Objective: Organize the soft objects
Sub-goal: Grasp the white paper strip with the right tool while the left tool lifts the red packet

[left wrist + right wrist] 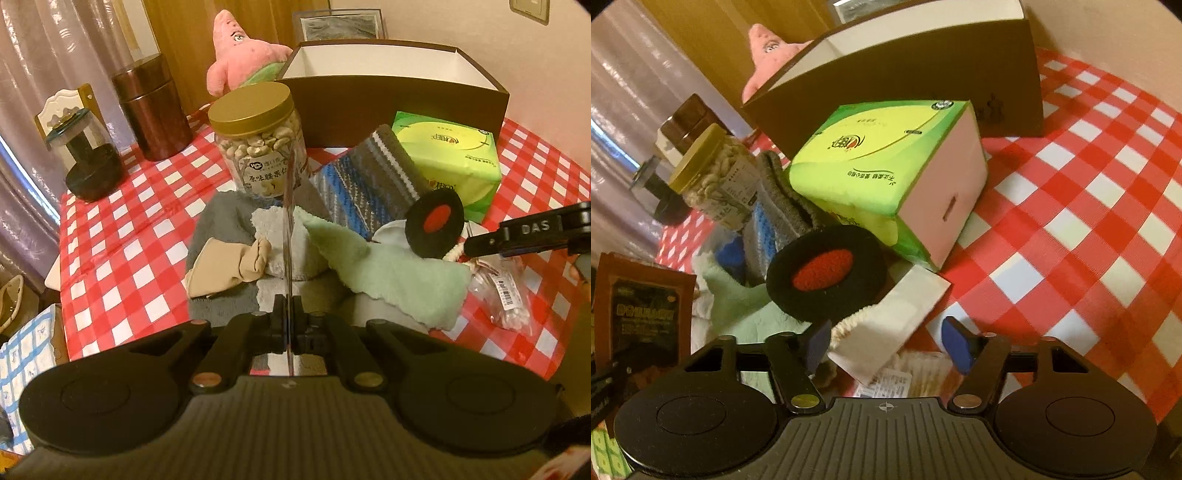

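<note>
Two claws: left claw (287, 258) pressed together, nothing visibly pinched; right claw (886, 347) spread over half-hidden white packet (886, 325); pink plush (236, 55) partly behind brown box (391, 107).

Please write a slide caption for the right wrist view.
Open right tongs above a white packet, beside green tissue pack.

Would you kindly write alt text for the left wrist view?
The shut left gripper pinches a thin flat packet edge-on above a pile of cloths: a mint towel, grey towel and striped sock. Behind stand a cashew jar and an open brown box.
</note>
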`<state>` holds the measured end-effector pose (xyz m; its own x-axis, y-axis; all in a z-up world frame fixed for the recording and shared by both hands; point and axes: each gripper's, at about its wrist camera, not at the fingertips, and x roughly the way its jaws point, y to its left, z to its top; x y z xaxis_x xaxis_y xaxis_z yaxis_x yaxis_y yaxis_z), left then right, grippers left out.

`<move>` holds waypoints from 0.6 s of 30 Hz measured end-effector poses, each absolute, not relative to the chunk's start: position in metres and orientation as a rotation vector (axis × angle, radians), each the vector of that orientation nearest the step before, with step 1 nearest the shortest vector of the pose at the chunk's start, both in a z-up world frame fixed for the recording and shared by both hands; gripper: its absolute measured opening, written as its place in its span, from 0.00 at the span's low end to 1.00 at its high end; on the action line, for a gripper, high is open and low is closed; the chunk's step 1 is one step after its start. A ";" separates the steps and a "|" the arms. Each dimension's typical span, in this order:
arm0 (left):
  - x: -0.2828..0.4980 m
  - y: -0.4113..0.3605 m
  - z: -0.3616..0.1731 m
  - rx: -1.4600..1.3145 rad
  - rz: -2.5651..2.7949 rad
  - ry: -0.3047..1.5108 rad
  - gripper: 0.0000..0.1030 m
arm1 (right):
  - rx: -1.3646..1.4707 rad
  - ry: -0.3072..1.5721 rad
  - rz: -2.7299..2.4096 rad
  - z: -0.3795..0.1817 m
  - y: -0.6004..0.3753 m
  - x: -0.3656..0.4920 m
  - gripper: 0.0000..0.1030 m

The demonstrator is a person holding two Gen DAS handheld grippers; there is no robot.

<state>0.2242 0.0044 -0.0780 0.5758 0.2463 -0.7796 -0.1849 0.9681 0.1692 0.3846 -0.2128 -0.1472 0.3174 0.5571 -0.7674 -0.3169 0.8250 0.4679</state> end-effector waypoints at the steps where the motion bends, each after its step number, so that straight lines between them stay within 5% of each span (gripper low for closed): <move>1: 0.225 0.006 -0.078 0.071 0.249 0.924 0.02 | 0.254 1.122 0.568 -0.149 -0.210 0.386 0.57; 9: 0.228 0.011 -0.078 0.060 0.207 0.904 0.02 | 0.285 1.152 0.485 -0.151 -0.210 0.388 0.31; 18: 0.227 0.016 -0.080 0.066 0.168 0.901 0.02 | 0.318 1.103 0.483 -0.134 -0.222 0.377 0.28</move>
<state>0.2274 0.0163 -0.0798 0.6085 0.1730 -0.7745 -0.1176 0.9848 0.1276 0.3773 -0.2225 -0.1341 0.3639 0.5216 -0.7717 -0.2134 0.8531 0.4760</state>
